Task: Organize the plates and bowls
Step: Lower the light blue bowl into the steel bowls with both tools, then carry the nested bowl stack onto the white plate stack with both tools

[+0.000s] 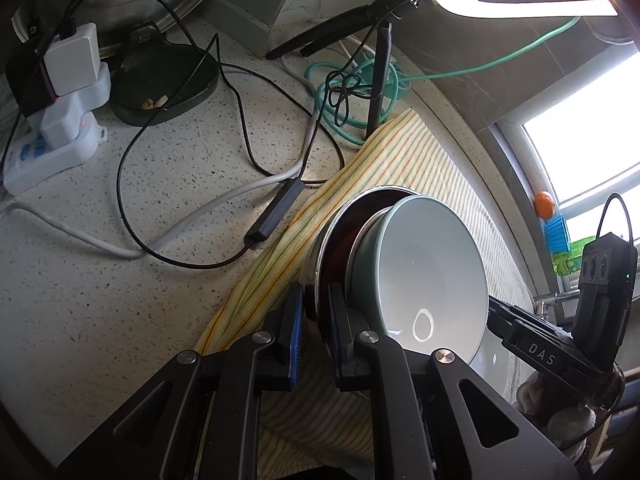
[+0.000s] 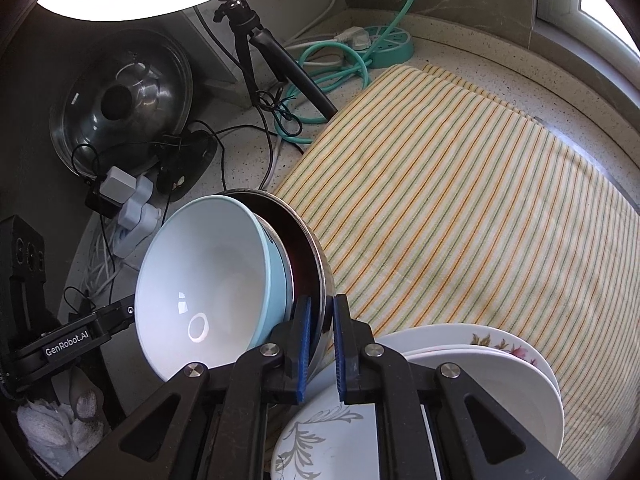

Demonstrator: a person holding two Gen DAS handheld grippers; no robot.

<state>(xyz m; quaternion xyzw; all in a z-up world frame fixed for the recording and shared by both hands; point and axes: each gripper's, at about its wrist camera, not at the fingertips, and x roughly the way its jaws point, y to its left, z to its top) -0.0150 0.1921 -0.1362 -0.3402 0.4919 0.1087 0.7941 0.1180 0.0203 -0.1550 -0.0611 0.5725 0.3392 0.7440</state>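
A pale blue bowl (image 1: 428, 276) sits nested in a steel bowl (image 1: 332, 240) with a dark red inside. Both are tilted on edge above the striped cloth (image 1: 400, 152). My left gripper (image 1: 314, 320) is shut on the steel bowl's rim. My right gripper (image 2: 322, 340) is shut on the same steel bowl's rim (image 2: 316, 264) from the opposite side, with the blue bowl (image 2: 208, 280) to its left. Several white plates (image 2: 480, 360), some flowered, are stacked under my right gripper. The right gripper's body (image 1: 560, 344) shows in the left wrist view.
A striped cloth (image 2: 460, 200) covers the counter. Black and white cables (image 1: 200, 200), a white power strip (image 1: 52, 148), a tripod (image 1: 376, 60), a teal cord (image 1: 360, 92) and a steel lid (image 2: 120, 100) crowd the speckled counter at the back. A window (image 1: 580, 140) is at right.
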